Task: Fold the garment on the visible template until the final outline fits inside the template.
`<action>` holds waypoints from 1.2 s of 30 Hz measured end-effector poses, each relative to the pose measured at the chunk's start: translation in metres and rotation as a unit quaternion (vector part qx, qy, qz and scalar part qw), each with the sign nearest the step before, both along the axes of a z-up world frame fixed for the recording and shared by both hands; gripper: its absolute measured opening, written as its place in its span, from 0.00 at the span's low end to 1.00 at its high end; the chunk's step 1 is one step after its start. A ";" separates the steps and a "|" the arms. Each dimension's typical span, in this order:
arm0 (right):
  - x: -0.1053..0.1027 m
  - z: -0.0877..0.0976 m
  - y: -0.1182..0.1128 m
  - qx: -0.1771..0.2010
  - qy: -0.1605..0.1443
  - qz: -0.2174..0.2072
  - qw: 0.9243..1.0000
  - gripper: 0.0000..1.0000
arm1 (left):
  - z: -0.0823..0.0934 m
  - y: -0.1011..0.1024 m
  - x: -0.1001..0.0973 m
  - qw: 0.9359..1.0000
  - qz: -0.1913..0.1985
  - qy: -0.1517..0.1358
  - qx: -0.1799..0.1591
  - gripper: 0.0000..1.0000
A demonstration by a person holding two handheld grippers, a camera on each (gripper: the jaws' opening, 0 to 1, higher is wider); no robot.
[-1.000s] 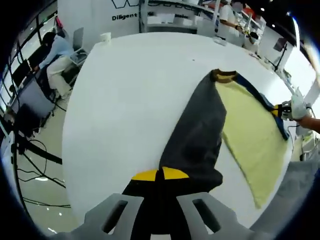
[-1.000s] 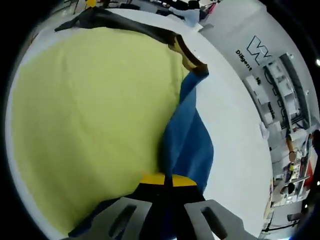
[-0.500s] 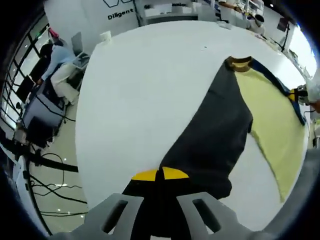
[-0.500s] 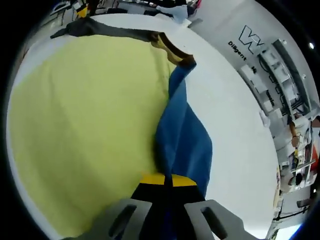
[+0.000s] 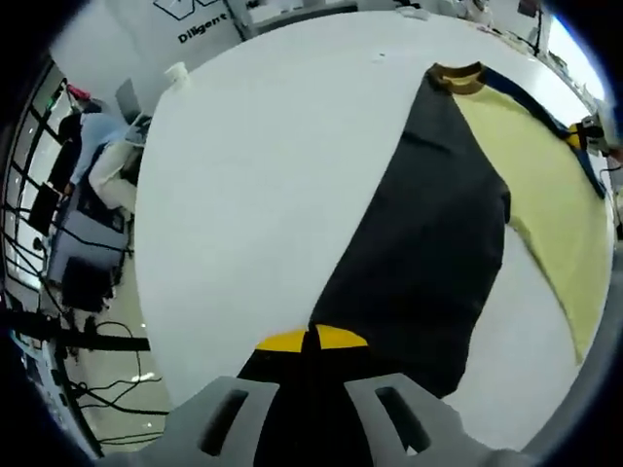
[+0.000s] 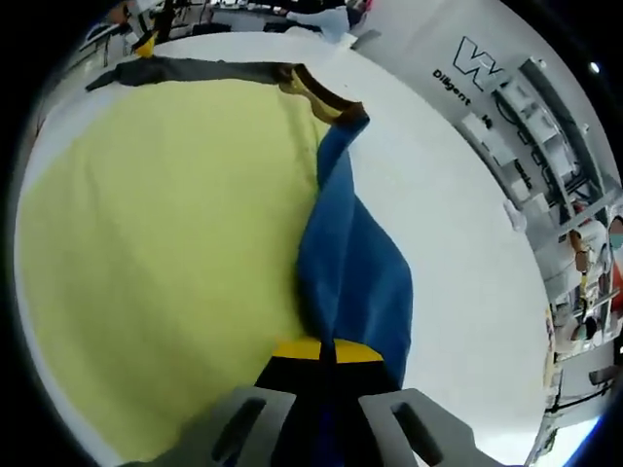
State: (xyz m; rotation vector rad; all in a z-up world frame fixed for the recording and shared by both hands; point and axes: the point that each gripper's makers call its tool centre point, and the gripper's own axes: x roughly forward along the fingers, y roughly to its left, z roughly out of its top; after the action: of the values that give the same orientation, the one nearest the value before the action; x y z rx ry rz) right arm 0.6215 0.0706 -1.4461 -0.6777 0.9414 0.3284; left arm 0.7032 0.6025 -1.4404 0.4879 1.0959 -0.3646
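A garment lies spread on a white table (image 5: 263,175). Its body is pale yellow (image 6: 156,243), one side panel is dark grey (image 5: 428,263), the other is blue (image 6: 355,272), and the collar is brown (image 5: 458,78). My left gripper (image 5: 311,341) is shut on the lower end of the dark grey panel. My right gripper (image 6: 326,350) is shut on the blue panel, which rises in a fold towards the collar (image 6: 321,97). In the left gripper view the right gripper (image 5: 584,136) shows small at the far right edge of the garment. In the right gripper view the left gripper (image 6: 146,41) shows small at the top left.
The white table (image 6: 458,224) runs wide beyond the garment. A white cup (image 5: 176,74) stands near its far edge. Past the table are desks, shelves and a seated person (image 5: 92,146); cables lie on the floor (image 5: 88,341).
The dark grey panel now spreads wider in the left gripper view and covers more of the yellow body. The blue panel keeps its fold; both views have shifted with the hands.
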 end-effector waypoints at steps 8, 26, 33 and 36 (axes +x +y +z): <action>0.000 0.001 0.001 0.008 0.004 -0.009 1.000 0.00 | 0.022 0.011 0.001 0.999 -0.021 -0.047 -0.007 0.29; 0.001 0.002 0.001 0.012 0.001 -0.010 1.000 0.00 | 0.002 0.009 -0.081 0.998 0.007 -0.008 -0.054 0.19; 0.004 0.000 -0.001 0.020 -0.002 -0.019 1.000 0.00 | -0.001 0.016 -0.082 0.998 0.023 -0.013 -0.057 0.13; 0.004 0.000 -0.001 0.020 -0.002 -0.020 1.000 0.00 | -0.001 0.031 -0.086 1.000 -0.024 -0.003 0.009 0.02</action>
State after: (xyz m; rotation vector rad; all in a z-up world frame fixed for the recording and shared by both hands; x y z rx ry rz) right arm 0.6259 0.0692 -1.4464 -0.6212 0.9399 0.3096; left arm 0.6174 0.6335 -1.4416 0.5309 1.0834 -0.3956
